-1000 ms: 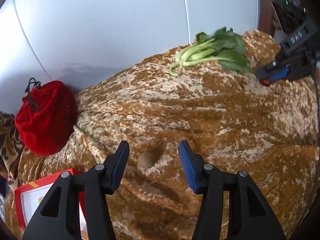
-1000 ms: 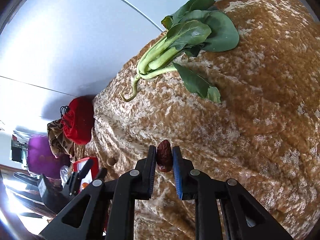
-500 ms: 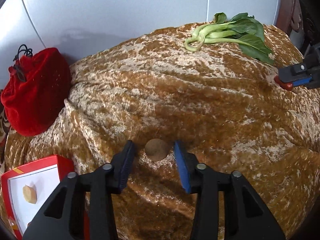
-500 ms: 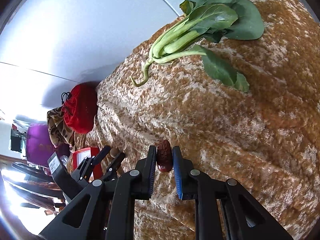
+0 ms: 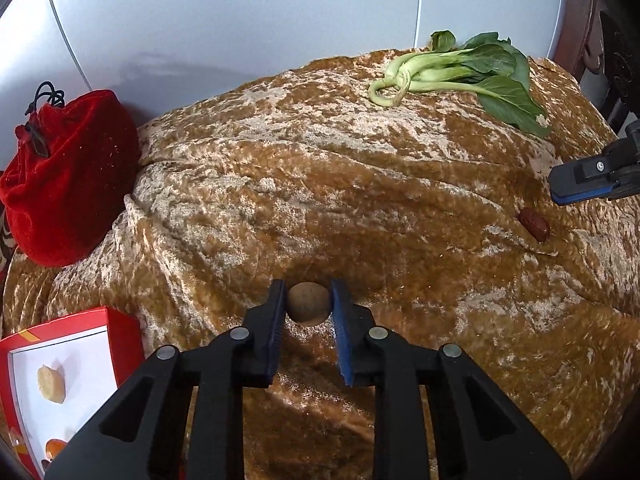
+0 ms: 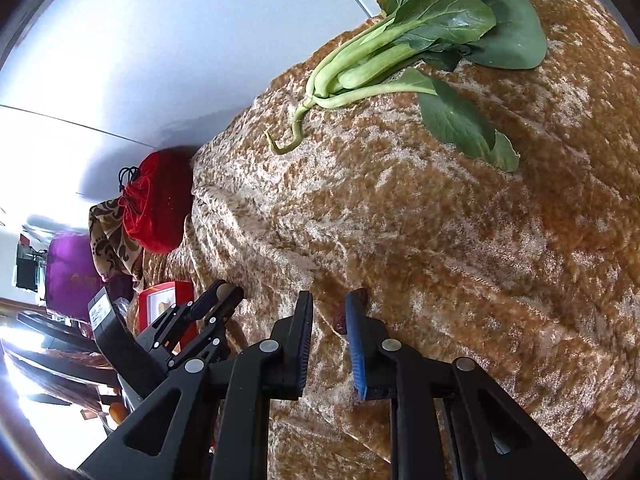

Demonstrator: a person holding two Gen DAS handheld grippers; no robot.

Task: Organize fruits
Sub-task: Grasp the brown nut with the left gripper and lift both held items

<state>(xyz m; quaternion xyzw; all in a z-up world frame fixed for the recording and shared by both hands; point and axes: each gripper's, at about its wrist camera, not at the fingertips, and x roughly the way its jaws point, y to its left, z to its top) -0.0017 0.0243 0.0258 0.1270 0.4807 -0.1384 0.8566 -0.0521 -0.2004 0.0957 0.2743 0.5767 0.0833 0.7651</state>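
Now the left gripper [image 5: 309, 309] jaws are closing on the round brown fruit [image 5: 309, 308] on the cloth [image 5: 360, 208]; squeeze gently, then lift straight. Right gripper [image 6: 329, 322] jaws are opening, date [image 5: 533, 218] lying free beside them.

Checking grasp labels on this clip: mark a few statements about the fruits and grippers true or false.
1. The right gripper clamps the red date. False: its jaws stand apart; the date lies on the velvet cloth.
2. A round brown fruit sits between the left gripper's fingers. True; the jaws are closing on it.
3. The bok choy lies in the red box. False: it lies on the cloth.
4. A red velvet pouch sits at the cloth's edge. True.
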